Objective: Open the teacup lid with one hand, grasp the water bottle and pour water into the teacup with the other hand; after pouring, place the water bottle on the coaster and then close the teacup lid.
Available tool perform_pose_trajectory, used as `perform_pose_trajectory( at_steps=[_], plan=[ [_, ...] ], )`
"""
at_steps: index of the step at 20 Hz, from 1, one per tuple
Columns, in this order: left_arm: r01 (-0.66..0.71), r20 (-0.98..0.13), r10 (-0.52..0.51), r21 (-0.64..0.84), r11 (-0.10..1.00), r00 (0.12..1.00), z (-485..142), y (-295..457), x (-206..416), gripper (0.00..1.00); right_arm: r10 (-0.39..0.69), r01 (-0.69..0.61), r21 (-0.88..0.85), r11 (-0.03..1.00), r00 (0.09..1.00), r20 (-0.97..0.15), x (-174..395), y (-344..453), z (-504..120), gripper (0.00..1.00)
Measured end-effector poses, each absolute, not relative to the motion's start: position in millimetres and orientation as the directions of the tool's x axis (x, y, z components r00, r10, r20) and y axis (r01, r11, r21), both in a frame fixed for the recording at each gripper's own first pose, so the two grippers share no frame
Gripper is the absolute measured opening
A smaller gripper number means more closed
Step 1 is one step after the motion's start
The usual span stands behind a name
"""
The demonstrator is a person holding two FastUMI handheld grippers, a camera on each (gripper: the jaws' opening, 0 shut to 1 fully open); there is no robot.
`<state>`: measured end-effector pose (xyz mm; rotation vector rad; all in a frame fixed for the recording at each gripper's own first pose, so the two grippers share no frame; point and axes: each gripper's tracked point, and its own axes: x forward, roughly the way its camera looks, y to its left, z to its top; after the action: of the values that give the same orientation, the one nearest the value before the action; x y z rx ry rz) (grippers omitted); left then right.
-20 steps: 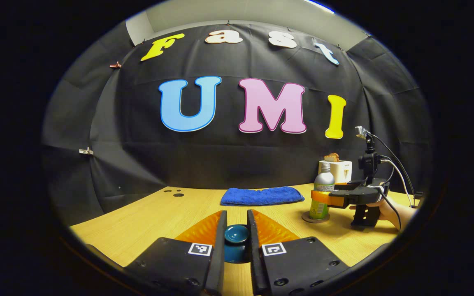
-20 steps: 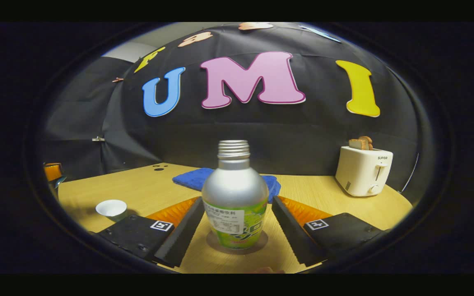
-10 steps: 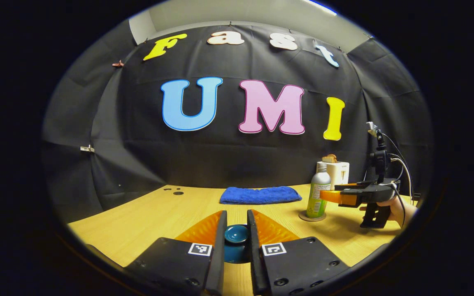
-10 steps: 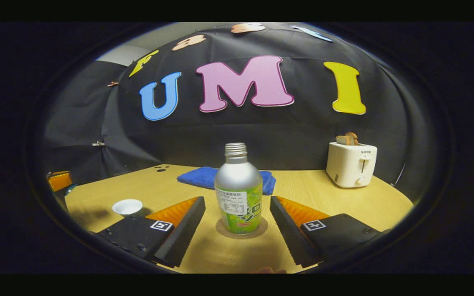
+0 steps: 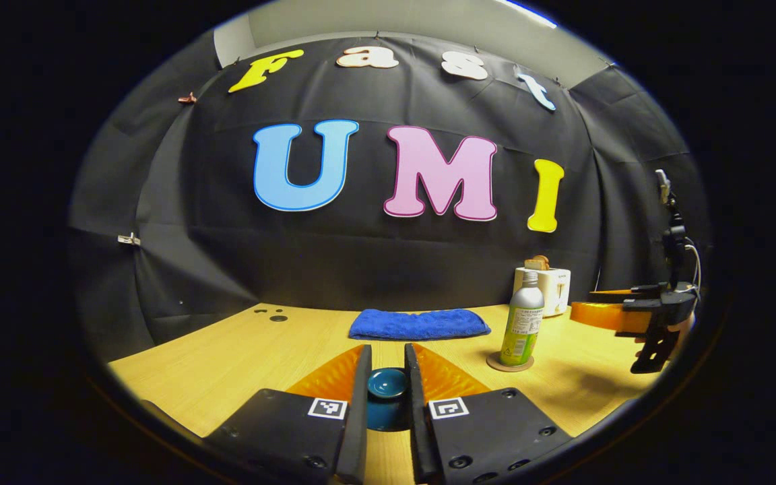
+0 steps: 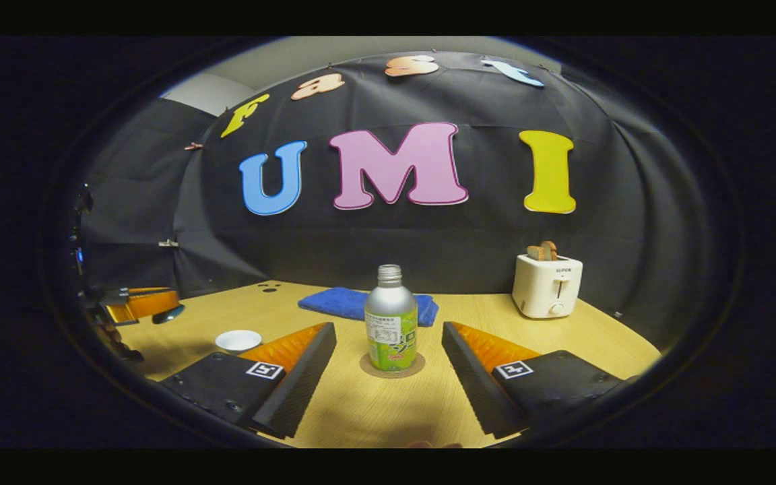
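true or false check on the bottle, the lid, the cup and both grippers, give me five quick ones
1. The water bottle stands upright on the coaster. True.
2. The right gripper is shut on the bottle. False: its fingers are spread wide, and the bottle stands clear of them, farther ahead.
3. The left gripper holds the blue teacup lid between its fingers. True.
4. The white teacup has its lid on. False: it sits open on the table.
5. The blue towel lies in front of the bottle, nearer the right gripper. False: it lies behind the bottle, toward the wall.
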<state>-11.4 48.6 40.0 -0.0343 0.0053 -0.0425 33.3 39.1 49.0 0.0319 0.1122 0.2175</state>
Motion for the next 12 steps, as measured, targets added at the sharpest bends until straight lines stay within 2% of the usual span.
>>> perform_pose_trajectory(
  at_steps=[12],
  plan=[
    [0.109,-0.124,-0.11,-0.017,0.994,0.986,-8.9,21.6,58.5,0.31,0.17,-0.159,0.089,0.983,0.975,-0.142,14.5,15.8,18.3,0.99]
  ],
)
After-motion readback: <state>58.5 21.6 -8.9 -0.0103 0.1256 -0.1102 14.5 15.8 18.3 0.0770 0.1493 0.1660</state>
